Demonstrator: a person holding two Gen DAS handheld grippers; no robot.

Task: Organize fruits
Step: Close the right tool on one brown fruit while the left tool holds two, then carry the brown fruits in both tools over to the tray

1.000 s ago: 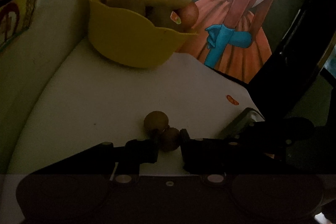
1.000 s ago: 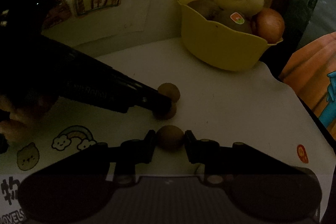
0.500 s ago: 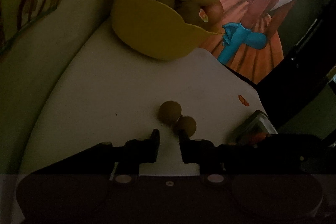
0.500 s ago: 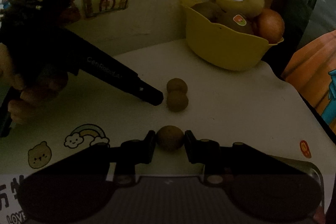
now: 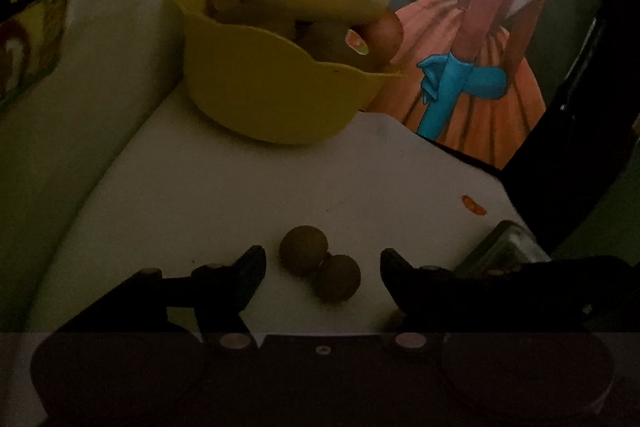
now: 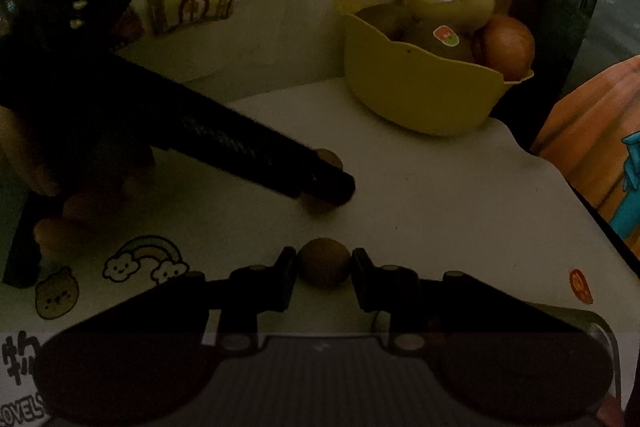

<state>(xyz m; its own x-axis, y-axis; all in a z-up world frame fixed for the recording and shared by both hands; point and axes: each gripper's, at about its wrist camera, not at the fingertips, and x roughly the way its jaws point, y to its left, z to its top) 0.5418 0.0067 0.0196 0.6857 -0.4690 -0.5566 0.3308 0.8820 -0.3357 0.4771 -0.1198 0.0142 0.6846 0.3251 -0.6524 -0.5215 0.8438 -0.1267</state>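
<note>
On the white tabletop (image 5: 208,195), two small round brown fruits (image 5: 320,269) lie touching, between my left gripper's (image 5: 322,267) parted fingers. A third small round brown fruit (image 6: 324,262) sits nearer me, between my right gripper's (image 6: 324,265) fingers. Behind them, at the table's far corner, the yellow plastic bowl (image 6: 416,95) holds a banana (image 6: 456,3), a stickered kiwi (image 6: 434,41) and a round orange-brown fruit (image 6: 506,45).

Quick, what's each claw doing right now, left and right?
Left claw: open, jaws just opened, two small brown fruits loose between them.
Right claw: shut on one small brown fruit.
</note>
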